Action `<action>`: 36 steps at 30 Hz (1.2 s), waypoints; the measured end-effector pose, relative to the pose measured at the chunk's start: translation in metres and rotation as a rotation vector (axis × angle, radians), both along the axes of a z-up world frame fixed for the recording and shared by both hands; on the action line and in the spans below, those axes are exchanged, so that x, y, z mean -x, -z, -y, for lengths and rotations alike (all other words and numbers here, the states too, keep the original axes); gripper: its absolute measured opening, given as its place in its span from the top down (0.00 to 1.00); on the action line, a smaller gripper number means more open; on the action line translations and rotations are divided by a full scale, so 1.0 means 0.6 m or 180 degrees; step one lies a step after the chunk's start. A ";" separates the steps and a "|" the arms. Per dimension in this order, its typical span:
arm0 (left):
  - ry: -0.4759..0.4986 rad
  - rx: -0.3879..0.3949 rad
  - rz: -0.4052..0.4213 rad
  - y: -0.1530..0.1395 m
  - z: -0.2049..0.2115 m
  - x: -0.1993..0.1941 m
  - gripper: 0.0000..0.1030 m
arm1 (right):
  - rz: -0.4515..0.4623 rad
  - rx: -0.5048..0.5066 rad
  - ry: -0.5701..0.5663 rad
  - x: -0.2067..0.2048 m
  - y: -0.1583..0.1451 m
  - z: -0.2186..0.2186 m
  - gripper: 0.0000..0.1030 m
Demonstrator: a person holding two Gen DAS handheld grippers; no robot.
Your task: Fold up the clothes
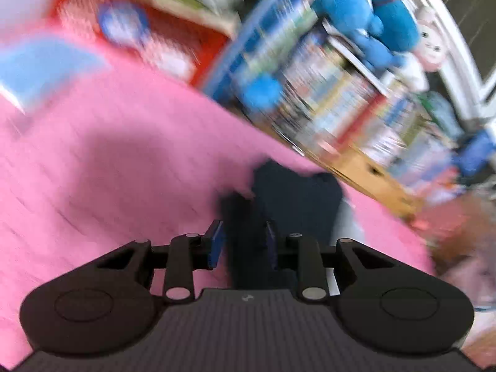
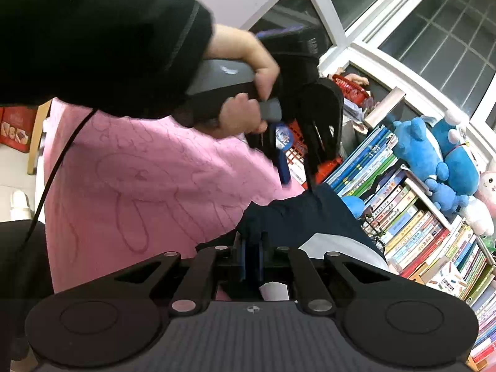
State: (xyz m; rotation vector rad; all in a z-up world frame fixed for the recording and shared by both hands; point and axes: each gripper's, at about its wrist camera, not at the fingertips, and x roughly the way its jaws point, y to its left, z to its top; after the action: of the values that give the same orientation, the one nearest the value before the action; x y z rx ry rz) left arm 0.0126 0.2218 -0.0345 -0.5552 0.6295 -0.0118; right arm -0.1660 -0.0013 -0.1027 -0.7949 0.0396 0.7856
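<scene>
A dark navy garment (image 2: 297, 217) with a white patch hangs in the air over a pink sheet (image 2: 139, 179). My right gripper (image 2: 252, 257) is shut on its near edge. My left gripper (image 1: 245, 241) has the same navy cloth (image 1: 294, 198) between its blue pads; the view is blurred by motion. In the right wrist view the left gripper (image 2: 297, 167) shows from the side, held by a hand in a black sleeve, and pinches the garment's far top edge.
A bookshelf (image 2: 412, 226) packed with books stands at the right, with blue plush toys (image 2: 434, 155) on top. A red basket (image 2: 350, 86) sits behind. Windows (image 2: 434, 31) line the far wall. A blue cloth (image 1: 40, 71) lies on the pink sheet.
</scene>
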 end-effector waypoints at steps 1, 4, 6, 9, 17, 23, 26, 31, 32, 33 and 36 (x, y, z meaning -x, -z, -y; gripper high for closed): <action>0.0011 -0.0100 0.0073 -0.011 0.006 0.013 0.72 | -0.0015 -0.0041 0.0003 0.000 -0.001 0.004 0.90; 0.0336 -0.0319 0.0260 -0.031 0.058 0.056 0.64 | -0.0104 -0.0202 0.0005 0.002 -0.004 0.019 0.84; 0.0598 -0.0475 0.0348 -0.036 0.108 0.079 0.57 | -0.0173 -0.0292 -0.0005 0.005 -0.006 0.026 0.79; 0.0858 -0.0487 0.0280 -0.018 0.152 0.090 0.56 | -0.0199 -0.0341 -0.0022 0.014 -0.009 0.044 0.67; 0.0985 -0.1166 0.0117 0.028 0.203 0.103 0.56 | -0.0373 -0.0468 0.0651 -0.002 -0.020 0.182 0.37; 0.1033 -0.1614 0.0105 0.041 0.219 0.119 0.55 | -0.0538 -0.0588 0.1894 -0.094 -0.013 0.286 0.36; 0.1021 -0.1634 0.0094 0.041 0.221 0.121 0.54 | -0.0676 -0.0877 0.1912 -0.112 -0.032 0.317 0.36; 0.1022 -0.1672 0.0051 0.038 0.218 0.129 0.53 | -0.1046 -0.1433 0.1528 -0.157 -0.093 0.336 0.34; 0.1017 -0.1670 0.0051 0.038 0.217 0.130 0.53 | -0.1154 -0.1464 0.1375 -0.172 -0.106 0.325 0.33; 0.1007 -0.1664 0.0054 0.038 0.217 0.132 0.53 | -0.1250 -0.1457 0.1209 -0.188 -0.119 0.310 0.31; 0.0970 -0.1648 0.0073 0.040 0.217 0.135 0.53 | -0.1465 -0.1315 0.0714 -0.249 -0.151 0.239 0.24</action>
State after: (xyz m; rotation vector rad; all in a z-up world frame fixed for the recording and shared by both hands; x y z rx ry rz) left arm -0.0686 0.0918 -0.0586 0.0438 0.6593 -0.1380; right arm -0.0167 -0.1449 -0.0123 -0.2027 0.3608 0.7169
